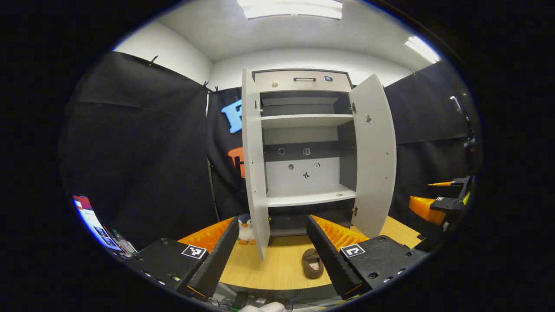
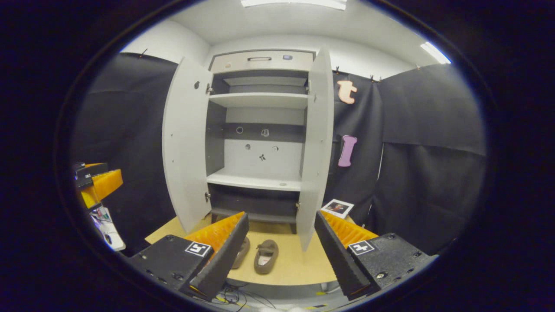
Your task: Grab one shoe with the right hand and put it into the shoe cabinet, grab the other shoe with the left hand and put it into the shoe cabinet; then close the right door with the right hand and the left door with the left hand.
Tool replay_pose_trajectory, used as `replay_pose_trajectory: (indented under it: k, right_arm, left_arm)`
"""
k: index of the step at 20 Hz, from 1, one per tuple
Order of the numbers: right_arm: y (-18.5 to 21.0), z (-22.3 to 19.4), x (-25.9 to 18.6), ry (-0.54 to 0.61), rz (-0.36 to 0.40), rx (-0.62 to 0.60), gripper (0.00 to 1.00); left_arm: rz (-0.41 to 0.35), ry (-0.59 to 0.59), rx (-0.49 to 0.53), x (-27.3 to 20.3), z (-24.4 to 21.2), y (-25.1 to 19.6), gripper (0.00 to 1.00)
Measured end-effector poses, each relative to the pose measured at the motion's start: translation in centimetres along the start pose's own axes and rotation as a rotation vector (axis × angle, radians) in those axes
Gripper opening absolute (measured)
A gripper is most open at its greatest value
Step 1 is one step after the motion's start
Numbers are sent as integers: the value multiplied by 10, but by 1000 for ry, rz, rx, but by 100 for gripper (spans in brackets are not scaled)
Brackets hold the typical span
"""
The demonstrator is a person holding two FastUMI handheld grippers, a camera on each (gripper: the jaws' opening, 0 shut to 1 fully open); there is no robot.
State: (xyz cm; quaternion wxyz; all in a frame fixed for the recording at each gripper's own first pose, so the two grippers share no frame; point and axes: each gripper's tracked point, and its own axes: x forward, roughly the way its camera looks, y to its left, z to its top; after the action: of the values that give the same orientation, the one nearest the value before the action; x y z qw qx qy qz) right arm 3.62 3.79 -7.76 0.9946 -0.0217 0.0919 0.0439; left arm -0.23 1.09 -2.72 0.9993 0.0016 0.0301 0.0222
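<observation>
Table (image 2: 299,266): cabinet (image 2: 260,173), two shoes (image 2: 265,256), penguin (image 1: 246,230), photo (image 2: 337,207)

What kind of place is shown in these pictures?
Probably a recording booth, not a home: black cloth walls surround a wooden table carrying an open shoe cabinet, two shoes before it, and ceiling strip lights overhead.

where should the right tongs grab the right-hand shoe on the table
Probably by a side wall of the shoe at its open collar, coming from above. It lies flat, sole down, opening up, lengthwise toward the cabinet, with clear table on its right.
</observation>
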Motion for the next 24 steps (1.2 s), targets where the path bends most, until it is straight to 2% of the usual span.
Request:
replay_pose_trajectory:
  k: [1,8,9,10,13,14,15,19,24]
  right_arm:
    - [7,-17,11,43,19,1,100]
    - [49,-134,87,301,114,8,100]
    - [51,-152,98,340,120,5,97]
    - [55,-169,109,373,129,6,100]
    - [71,-208,144,454,172,27,100]
    - [74,-220,157,467,180,30,96]
    - [76,-230,171,483,179,23,99]
    - [82,-267,215,566,180,36,96]
    - [68,-296,269,615,129,67,89]
  left_arm:
    - [9,6,-6,0,-3,2,96]
    - [95,27,-14,-5,-11,18,96]
    - [107,29,-14,-5,-11,23,96]
    - [123,33,-16,-6,-11,26,96]
    - [165,51,-24,-4,-15,34,96]
    - [178,63,-25,-4,-17,36,96]
    - [192,70,-24,-3,-21,38,96]
    - [245,87,-15,11,-24,46,96]
    - [281,110,-20,36,-29,46,96]
